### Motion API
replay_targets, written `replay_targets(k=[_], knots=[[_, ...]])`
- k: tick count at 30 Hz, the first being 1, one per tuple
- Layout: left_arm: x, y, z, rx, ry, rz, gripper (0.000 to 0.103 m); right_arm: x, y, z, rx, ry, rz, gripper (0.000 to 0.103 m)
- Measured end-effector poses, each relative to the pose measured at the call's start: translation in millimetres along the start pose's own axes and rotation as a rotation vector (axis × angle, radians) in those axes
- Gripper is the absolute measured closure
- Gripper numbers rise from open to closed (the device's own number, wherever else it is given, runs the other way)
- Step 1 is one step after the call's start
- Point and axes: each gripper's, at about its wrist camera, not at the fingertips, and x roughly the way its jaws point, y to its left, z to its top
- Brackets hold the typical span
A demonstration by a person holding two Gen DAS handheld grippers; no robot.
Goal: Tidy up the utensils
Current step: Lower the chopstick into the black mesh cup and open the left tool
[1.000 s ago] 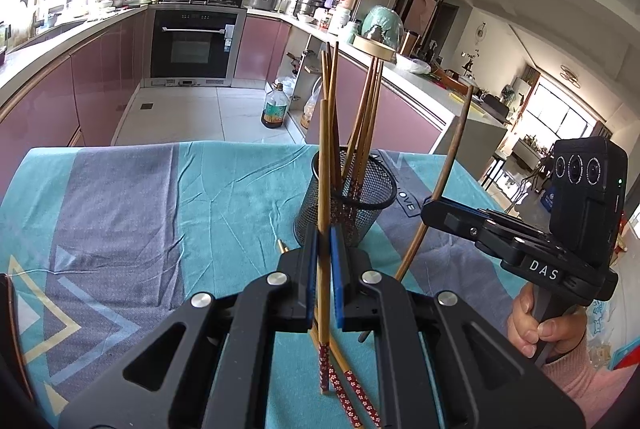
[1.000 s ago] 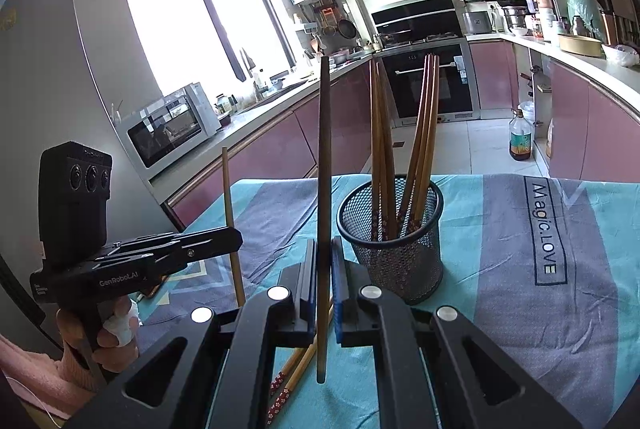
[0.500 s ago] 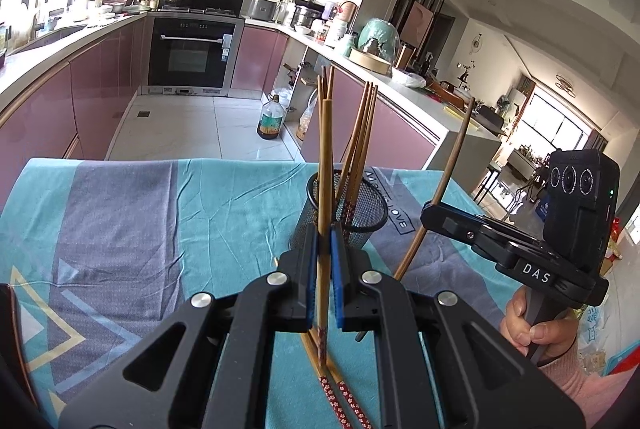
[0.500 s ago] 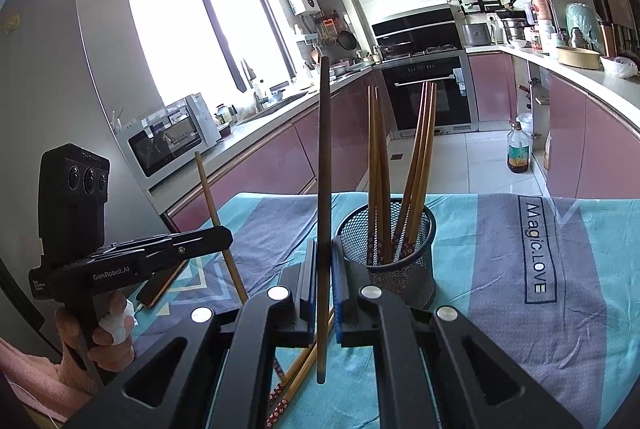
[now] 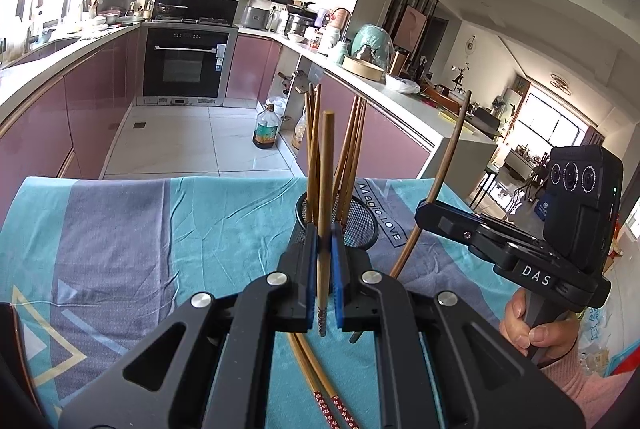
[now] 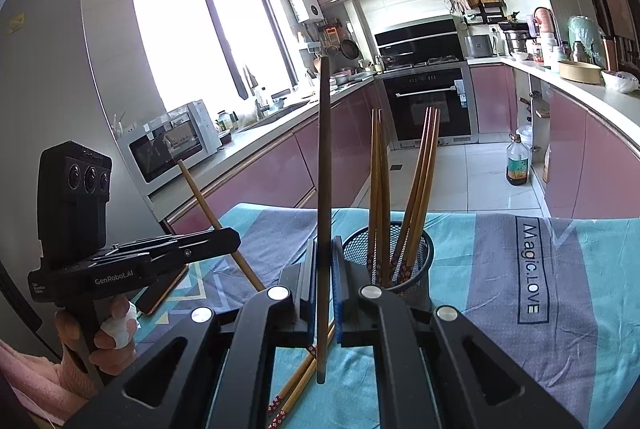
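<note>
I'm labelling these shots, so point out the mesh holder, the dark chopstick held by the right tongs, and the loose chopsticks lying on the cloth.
mesh holder [image 6: 416,269]: right wrist view, on its wire wall.
dark chopstick [image 6: 324,157]: right wrist view, mid shaft.
loose chopsticks [image 5: 310,369]: left wrist view, on the bare wooden shafts.

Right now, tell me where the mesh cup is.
The mesh cup stands on the tablecloth, just beyond the right gripper, slightly to its right, with chopsticks standing in it.
</note>
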Motion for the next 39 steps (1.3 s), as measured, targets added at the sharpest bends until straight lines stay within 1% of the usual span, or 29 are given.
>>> replay_targets(k=[10, 15, 26, 36, 39], knots=[[-8, -1, 15, 0.02, -0.043, -0.011, 0.096, -8, -1, 16, -0.015, -0.039, -0.016, 0.098], [-17, -7, 28, 0.044, -0.087, -0.013, 0.096, -13, -2, 28, -0.025, -0.072, -0.032, 0.098], [-28, -25, 54, 0.081, -0.147, -0.019, 0.096, -19, -4, 49, -0.041, -0.124, -0.046, 0.098], [-23, -31, 67, 0.076, -0.162, -0.024, 0.096, -16, -4, 59, -0.042, -0.149, -0.058, 0.098], [-20, -34, 67, 0.084, -0.164, -0.009, 0.096, -11, -3, 61, -0.048, -0.158, -0.086, 0.098]])
